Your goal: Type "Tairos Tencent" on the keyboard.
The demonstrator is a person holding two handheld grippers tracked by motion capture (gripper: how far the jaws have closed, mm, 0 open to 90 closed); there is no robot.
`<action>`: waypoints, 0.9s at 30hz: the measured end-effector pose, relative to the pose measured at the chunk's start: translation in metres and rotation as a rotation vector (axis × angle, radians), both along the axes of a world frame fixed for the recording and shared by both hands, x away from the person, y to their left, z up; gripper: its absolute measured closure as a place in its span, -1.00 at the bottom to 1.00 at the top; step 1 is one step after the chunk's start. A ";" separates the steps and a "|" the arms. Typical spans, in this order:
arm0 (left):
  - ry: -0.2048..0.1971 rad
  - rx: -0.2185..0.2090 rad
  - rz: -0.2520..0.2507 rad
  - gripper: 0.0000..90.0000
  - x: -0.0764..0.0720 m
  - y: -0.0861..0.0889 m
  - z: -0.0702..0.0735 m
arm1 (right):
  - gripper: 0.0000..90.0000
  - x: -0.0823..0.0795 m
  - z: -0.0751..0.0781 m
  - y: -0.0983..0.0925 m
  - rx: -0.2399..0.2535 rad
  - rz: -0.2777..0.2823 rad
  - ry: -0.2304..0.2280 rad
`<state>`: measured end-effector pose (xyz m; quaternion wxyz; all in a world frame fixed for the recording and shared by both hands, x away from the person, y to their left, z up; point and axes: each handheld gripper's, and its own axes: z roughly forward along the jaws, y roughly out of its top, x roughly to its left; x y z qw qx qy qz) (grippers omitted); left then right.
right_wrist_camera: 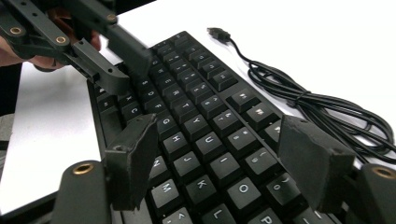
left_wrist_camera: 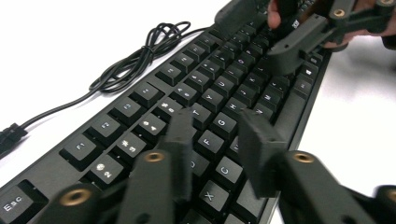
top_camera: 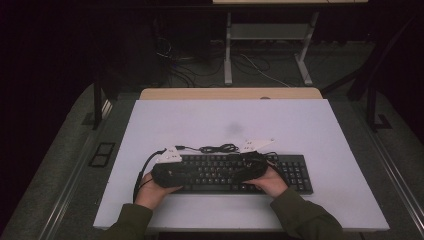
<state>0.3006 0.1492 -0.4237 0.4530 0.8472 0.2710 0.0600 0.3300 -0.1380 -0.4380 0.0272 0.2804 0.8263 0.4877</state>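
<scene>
A black keyboard (top_camera: pixel 295 174) (left_wrist_camera: pixel 154 105) (right_wrist_camera: pixel 201 116) lies on the white tabletop (top_camera: pixel 225 120), near its front edge. Its black cable (top_camera: pixel 220 148) (left_wrist_camera: pixel 140 56) (right_wrist_camera: pixel 322 107) is bundled just behind it, with the plug (right_wrist_camera: pixel 218 32) lying loose. Both grippers hover low over the keys and point at each other. My left gripper (top_camera: pixel 207 175) (left_wrist_camera: pixel 217 130) has a narrow gap between its jaws, and nothing is in it. My right gripper (top_camera: pixel 227 172) (right_wrist_camera: pixel 224 144) stands wide open above the letter keys and holds nothing. Each gripper view also shows the other gripper farther along the key rows.
A wooden desk edge (top_camera: pixel 230 93) runs behind the white top. Beyond it stand a metal table frame (top_camera: pixel 265 45) and loose cables on the dark floor. A black floor socket plate (top_camera: pixel 101 154) sits to the left of the table.
</scene>
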 end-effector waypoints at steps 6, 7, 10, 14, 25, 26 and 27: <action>0.019 0.022 -0.027 0.85 0.000 -0.002 -0.001 | -0.40 0.002 0.000 -0.004 0.009 -0.019 -0.006; 0.023 0.025 -0.027 0.88 -0.001 -0.003 -0.001 | -0.40 0.002 0.000 -0.004 0.010 -0.021 -0.007; 0.028 0.037 -0.039 0.96 -0.001 -0.004 -0.002 | -0.41 0.002 0.000 -0.005 0.012 -0.023 -0.008; 0.034 0.052 -0.051 0.97 0.000 -0.006 -0.004 | -0.44 0.003 0.000 -0.005 0.012 -0.030 -0.010; 0.048 0.085 -0.068 0.97 0.000 -0.009 -0.008 | -0.45 0.003 0.002 -0.006 0.005 -0.036 -0.008; 0.049 0.085 -0.067 0.98 0.000 -0.010 -0.008 | -0.45 0.003 0.002 -0.006 0.004 -0.035 -0.009; 0.054 0.083 -0.065 0.98 0.000 -0.010 -0.008 | -0.45 0.003 0.002 -0.006 0.003 -0.034 -0.011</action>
